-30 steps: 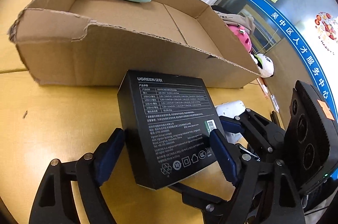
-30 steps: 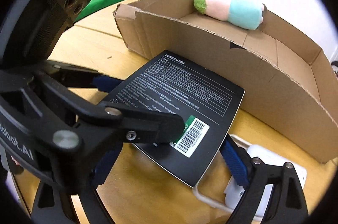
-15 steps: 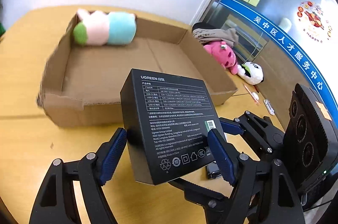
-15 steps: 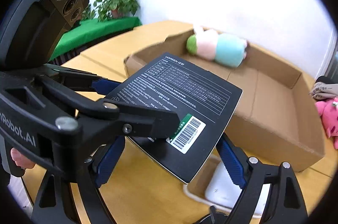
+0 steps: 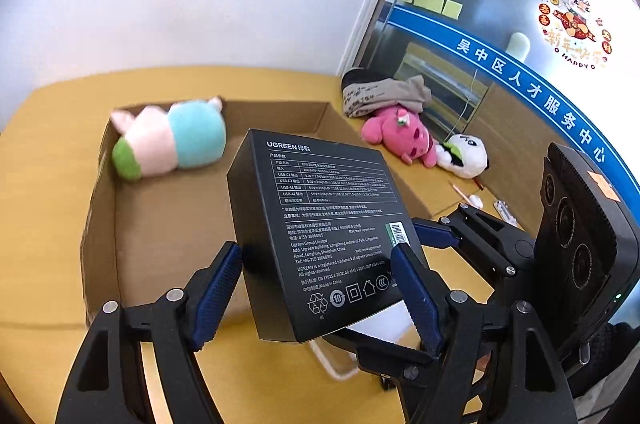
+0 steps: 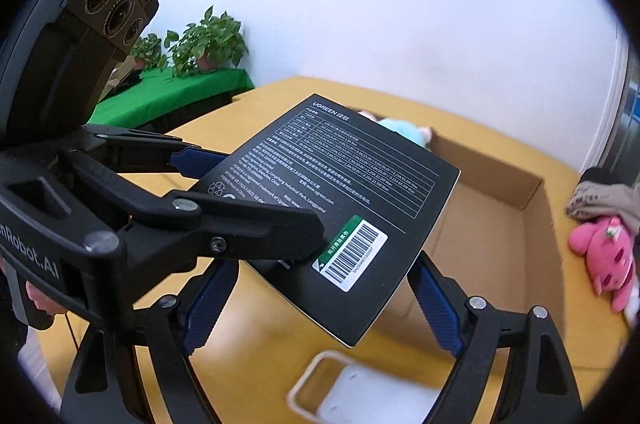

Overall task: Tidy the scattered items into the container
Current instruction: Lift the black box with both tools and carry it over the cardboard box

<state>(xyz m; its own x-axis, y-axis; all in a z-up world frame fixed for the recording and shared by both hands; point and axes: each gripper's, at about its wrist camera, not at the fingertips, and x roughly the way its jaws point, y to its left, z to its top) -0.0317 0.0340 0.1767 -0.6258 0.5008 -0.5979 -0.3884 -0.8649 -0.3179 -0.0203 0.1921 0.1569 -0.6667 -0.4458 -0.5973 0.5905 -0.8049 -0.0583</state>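
Note:
My left gripper (image 5: 320, 288) is shut on a black UGREEN box (image 5: 320, 224) and holds it in the air above the near wall of the open cardboard box (image 5: 160, 224). The black box also shows in the right wrist view (image 6: 340, 192). A pastel plush (image 5: 168, 140) lies inside the cardboard box at its far left corner. My right gripper (image 6: 320, 304) is open just under the black box, its fingers either side of it. A white device with a cable (image 6: 360, 396) lies on the table below.
A pink plush (image 5: 400, 136), a panda plush (image 5: 464, 156) and a bundled cloth (image 5: 384, 92) lie on the yellow table (image 5: 40, 184) right of the cardboard box. Small items (image 5: 476, 200) lie near them. Potted plants (image 6: 208, 44) stand on a green surface beyond.
The left gripper has lifted the black box off the table and carried it up over the cardboard box's near wall. The right gripper has risen with it.

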